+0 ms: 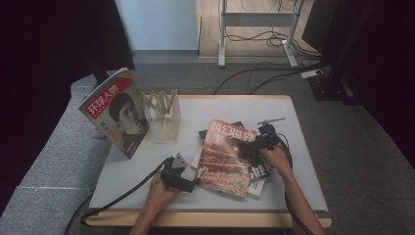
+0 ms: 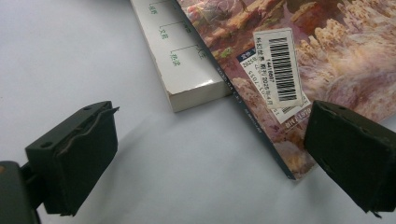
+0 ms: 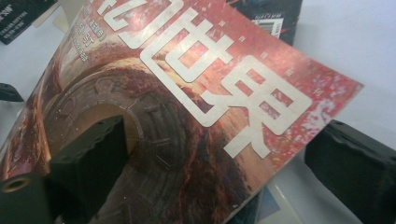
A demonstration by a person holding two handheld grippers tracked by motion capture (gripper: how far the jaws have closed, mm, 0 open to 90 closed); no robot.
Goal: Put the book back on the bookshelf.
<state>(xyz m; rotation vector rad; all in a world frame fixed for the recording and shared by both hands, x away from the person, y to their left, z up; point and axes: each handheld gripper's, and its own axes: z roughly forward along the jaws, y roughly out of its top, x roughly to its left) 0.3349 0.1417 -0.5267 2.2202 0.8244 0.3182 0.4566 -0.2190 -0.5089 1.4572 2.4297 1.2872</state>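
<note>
We see a white table [image 1: 303, 147] with a pale wooden edge in the middle of the frame, standing on grey carpet [image 1: 372, 147] that fills the right side and lower left. At upper centre a pale wall [image 1: 156, 22] meets the floor, and beside it stands a desk frame [image 1: 257, 22] with white metal legs on a wooden floor. Black cables [image 1: 259, 73] snake across the carpet from upper right toward the table. Dark curtains [image 1: 39, 49] close off the upper left and upper right corners. Light falls evenly, soft and dim.
</note>
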